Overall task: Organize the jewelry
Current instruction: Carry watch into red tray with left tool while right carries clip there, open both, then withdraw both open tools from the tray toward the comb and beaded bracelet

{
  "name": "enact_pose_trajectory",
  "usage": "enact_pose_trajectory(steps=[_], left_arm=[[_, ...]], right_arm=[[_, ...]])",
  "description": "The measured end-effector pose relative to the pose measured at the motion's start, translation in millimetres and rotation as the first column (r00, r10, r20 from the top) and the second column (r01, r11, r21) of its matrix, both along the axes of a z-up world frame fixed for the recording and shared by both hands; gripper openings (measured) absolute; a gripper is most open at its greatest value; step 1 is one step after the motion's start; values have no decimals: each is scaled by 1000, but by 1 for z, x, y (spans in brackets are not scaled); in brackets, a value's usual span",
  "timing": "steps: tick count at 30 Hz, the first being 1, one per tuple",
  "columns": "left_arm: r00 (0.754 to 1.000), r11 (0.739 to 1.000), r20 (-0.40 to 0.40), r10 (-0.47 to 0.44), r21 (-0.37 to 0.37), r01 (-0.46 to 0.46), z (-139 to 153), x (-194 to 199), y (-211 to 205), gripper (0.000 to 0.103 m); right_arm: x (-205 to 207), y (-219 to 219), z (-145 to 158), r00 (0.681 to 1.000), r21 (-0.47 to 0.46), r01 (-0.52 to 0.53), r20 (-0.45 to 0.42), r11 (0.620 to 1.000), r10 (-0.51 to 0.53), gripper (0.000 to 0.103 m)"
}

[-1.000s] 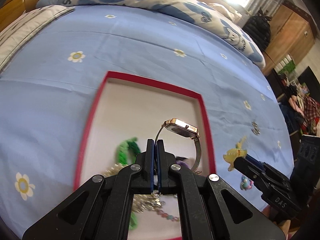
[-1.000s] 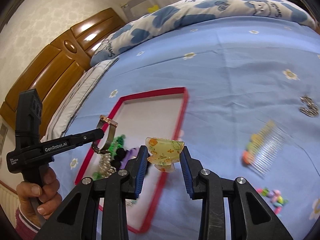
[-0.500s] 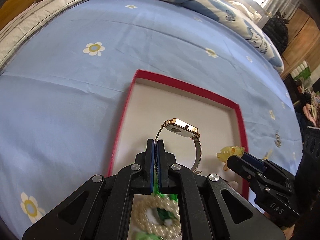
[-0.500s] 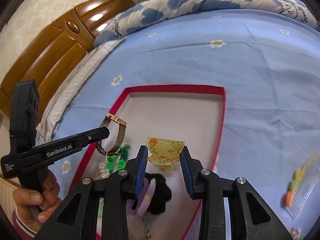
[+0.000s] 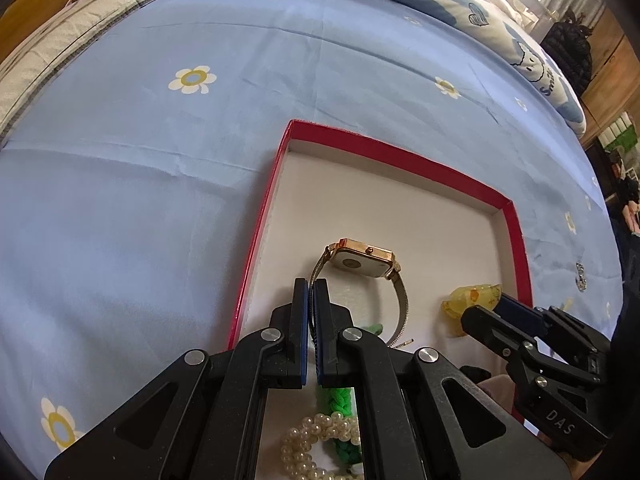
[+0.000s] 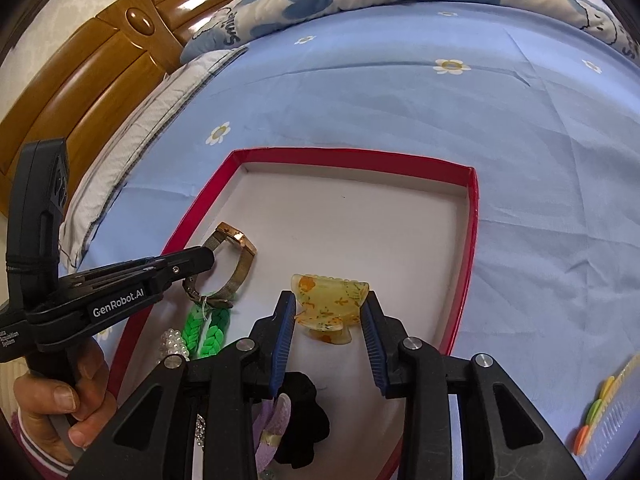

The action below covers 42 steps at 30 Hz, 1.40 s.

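Note:
A gold watch (image 5: 362, 261) with a mesh strap hangs just above the white floor of a red-rimmed tray (image 5: 400, 151), and my left gripper (image 5: 311, 285) is shut on its strap. The right wrist view shows the same watch (image 6: 236, 246) at the tip of the left gripper (image 6: 209, 257). My right gripper (image 6: 330, 301) has a translucent yellow hair clip (image 6: 328, 306) between its blue pads, low over the tray (image 6: 360, 157). Its jaws are opening, and both pads still touch the clip. From the left wrist, the clip (image 5: 472, 298) sits right of the watch.
The tray's near end holds a green braided band (image 6: 208, 330), pearl beads (image 5: 312, 442), a black scrunchie (image 6: 306, 412) and a purple clip (image 6: 276, 428). A comb with coloured tips (image 6: 608, 404) lies on the blue sheet at right. A wooden headboard (image 6: 80, 80) stands behind.
Both grippers have moved forward over the tray and sunk toward its white floor, carrying the watch and the hair clip. The jewelry pile has slid beneath the fingers.

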State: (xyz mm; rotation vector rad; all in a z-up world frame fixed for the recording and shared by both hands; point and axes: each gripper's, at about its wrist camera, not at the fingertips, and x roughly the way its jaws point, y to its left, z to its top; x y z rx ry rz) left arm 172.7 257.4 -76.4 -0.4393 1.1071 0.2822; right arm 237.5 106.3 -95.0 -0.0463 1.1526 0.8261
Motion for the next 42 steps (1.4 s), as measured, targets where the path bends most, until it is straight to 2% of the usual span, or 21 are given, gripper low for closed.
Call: enact_pose_trajectory(steps=[10,16,18,23,27,35,42], left_arm=[[1000,1000,-6,2,4,-2,2,-2,1,5],[1000,1000,-3,7,-1,-7,4,-4,0,16],[1000,1000,2,10,-3,-10,7,-5,0,23],[1000,1000,20,15,-4,-15,17,-9,0,23],[999,1000,45,21,-7,-21,29,-19,-1,29],[996,999,91,16,-40,-13,49,-42,-21,29],[993,998,112,-31,-44,36,61,-54,-52,31]], right_arm=[[1,3,0,1000,-4,-3,-1,1000,3,37],[0,0,1,1000,3,4,-6,1000,-4,40],[-1,-1,3,1000,10,8,-6,1000,-7,42],[-5,-6,11,1000,23,13,3,1000,-13,46],[-12,-17,21,1000,49,27,7,998,-27,47],[-29,-54,33,997,93,82,4,992,-83,50],[-43,-95,44,989,115,142,12,983,-144,51]])
